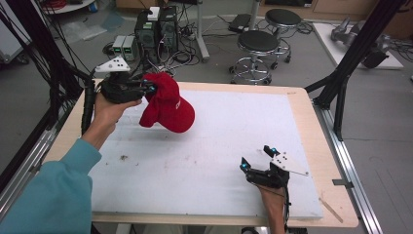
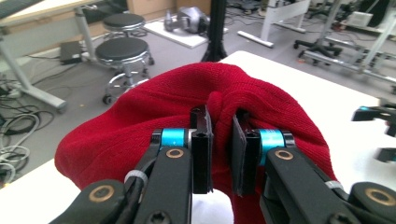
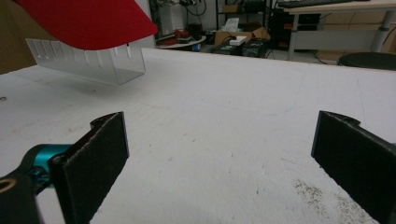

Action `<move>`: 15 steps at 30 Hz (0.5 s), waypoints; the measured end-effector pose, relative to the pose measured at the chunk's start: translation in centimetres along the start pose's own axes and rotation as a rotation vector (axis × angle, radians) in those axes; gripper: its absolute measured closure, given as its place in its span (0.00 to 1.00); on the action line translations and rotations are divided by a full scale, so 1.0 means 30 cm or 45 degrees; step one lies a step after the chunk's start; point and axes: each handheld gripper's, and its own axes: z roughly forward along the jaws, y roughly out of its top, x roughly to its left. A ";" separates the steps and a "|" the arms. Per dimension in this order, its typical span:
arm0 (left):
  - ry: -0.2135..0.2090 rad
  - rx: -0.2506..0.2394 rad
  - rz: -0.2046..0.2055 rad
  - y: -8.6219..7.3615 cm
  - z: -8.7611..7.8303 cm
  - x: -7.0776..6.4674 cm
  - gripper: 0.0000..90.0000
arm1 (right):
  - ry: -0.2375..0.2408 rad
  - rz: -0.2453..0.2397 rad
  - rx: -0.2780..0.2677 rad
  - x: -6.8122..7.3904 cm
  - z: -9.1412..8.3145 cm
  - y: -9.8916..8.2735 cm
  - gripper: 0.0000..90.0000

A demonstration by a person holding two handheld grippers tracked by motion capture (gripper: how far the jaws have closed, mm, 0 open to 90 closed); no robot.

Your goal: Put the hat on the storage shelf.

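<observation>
Pinching a fold of red knit between its 2 jaws, the left gripper (image 1: 148,89) holds the cap (image 1: 167,104) clear of the table (image 1: 311,126) near the far left corner. In the high view the cap hangs from the jaws, its crown drooping toward the white board (image 1: 209,161) with a shadow under it, and a bit of white lettering shows on its side. In the left gripper view the jaws stand close together with a ridge of the cap (image 2: 187,93) squeezed between the pads, and the rest of the fabric bulges out on both sides beyond them. The right gripper (image 1: 258,158) rests on the board near the front right, well apart from the cap, held from below by the person's hand. Its jaws are spread wide with nothing between them; in the right gripper view the pads (image 3: 98,158) frame bare board. In that same view the cap (image 3: 88,21) sits at the upper left, with a clear slotted plastic piece (image 3: 93,63) hanging just under its red edge, above the board. 2 stools (image 1: 258,46) stand on the floor beyond the table.
</observation>
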 end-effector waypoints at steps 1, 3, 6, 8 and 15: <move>-0.015 0.003 -0.001 0.003 -0.007 -0.012 0.89 | 0.002 -0.006 -0.004 -0.001 0.000 0.000 0.03; -0.041 0.012 0.013 0.009 -0.020 -0.037 0.89 | 0.001 -0.006 -0.004 -0.002 0.000 0.001 0.03; -0.081 0.021 0.039 0.011 -0.034 -0.075 0.89 | 0.009 -0.008 0.018 0.000 -0.001 0.008 0.03; -0.104 0.025 0.053 0.008 -0.039 -0.098 0.89 | 0.020 -0.020 0.018 0.002 -0.004 0.021 0.03; -0.128 0.024 0.078 -0.014 -0.050 -0.150 0.89 | 0.133 -0.017 -0.018 0.022 -0.013 0.133 0.03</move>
